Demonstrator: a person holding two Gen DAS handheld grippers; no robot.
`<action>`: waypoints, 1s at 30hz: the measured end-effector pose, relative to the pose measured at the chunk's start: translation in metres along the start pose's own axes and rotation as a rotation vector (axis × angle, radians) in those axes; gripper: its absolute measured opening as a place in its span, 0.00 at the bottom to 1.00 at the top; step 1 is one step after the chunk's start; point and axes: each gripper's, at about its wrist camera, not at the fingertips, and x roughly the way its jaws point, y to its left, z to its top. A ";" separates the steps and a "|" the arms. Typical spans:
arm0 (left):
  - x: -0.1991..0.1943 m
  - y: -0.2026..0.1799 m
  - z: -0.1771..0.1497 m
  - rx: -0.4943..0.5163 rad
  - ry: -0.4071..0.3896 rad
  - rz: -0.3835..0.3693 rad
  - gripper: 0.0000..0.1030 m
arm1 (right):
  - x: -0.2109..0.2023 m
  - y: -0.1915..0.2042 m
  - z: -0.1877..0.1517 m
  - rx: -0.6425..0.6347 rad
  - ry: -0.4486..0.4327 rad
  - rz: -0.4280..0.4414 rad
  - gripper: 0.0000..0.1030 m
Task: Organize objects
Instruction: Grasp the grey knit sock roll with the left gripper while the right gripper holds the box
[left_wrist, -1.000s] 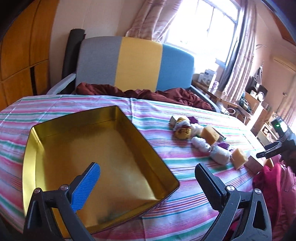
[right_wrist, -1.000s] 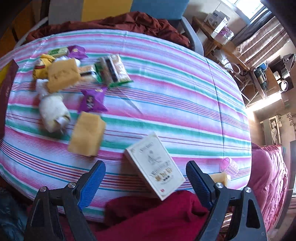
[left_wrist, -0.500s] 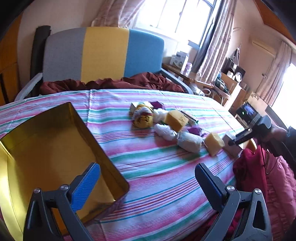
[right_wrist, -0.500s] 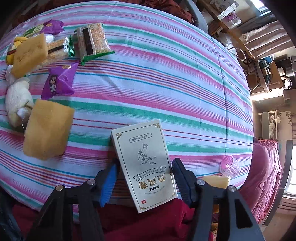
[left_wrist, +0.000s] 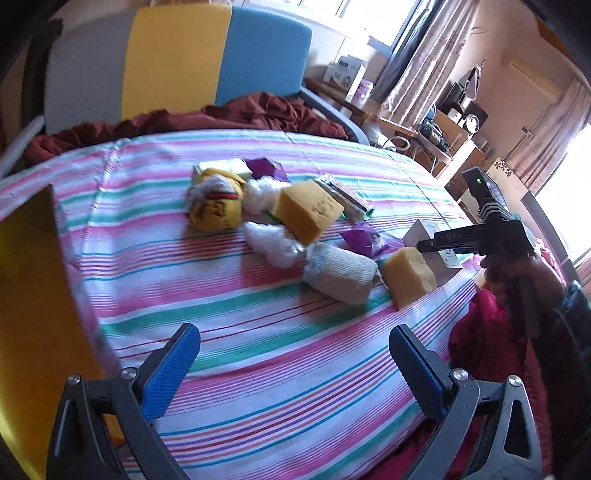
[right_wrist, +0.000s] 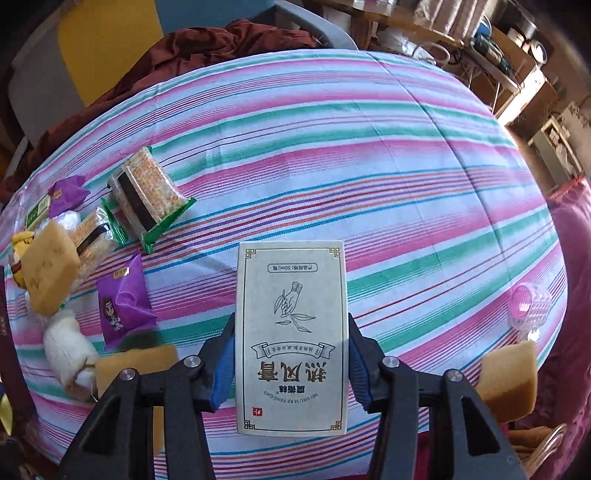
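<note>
A white printed box (right_wrist: 291, 280) lies at the near edge of the striped tablecloth (right_wrist: 369, 155). My right gripper (right_wrist: 291, 325) is closing on it, and both blue pads press on its long sides. The left wrist view shows that box (left_wrist: 424, 230) at the far right of the table. My left gripper (left_wrist: 291, 336) hangs open over bare cloth with nothing between its fingers. Ahead of it lie a yellow sponge (left_wrist: 308, 212), a second sponge (left_wrist: 408, 277), a white sock roll (left_wrist: 340, 273), a yellow plush toy (left_wrist: 216, 206) and a purple packet (left_wrist: 362, 240). The gold tin (left_wrist: 29, 295) is at the left edge.
Snack packets (right_wrist: 147, 195), a purple packet (right_wrist: 123, 310) and sponges (right_wrist: 50, 273) lie left of the box. A pink plastic cup (right_wrist: 528, 306) and another sponge (right_wrist: 509, 376) sit at the right edge. A chair with a dark red cloth (left_wrist: 258, 110) stands behind the table.
My right gripper went from wide open to closed on the white box, rolling until the box lines up with it. My left gripper swung right, away from the gold tin, toward the pile.
</note>
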 end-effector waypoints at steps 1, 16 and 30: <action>0.009 -0.001 0.003 -0.023 0.024 -0.018 1.00 | -0.001 -0.005 0.002 0.021 -0.018 0.020 0.50; 0.103 -0.001 0.037 -0.365 0.145 -0.026 1.00 | -0.002 -0.022 -0.007 0.190 -0.069 0.196 0.52; 0.110 -0.030 0.026 -0.203 0.106 0.123 0.89 | 0.005 -0.025 0.003 0.185 -0.067 0.198 0.52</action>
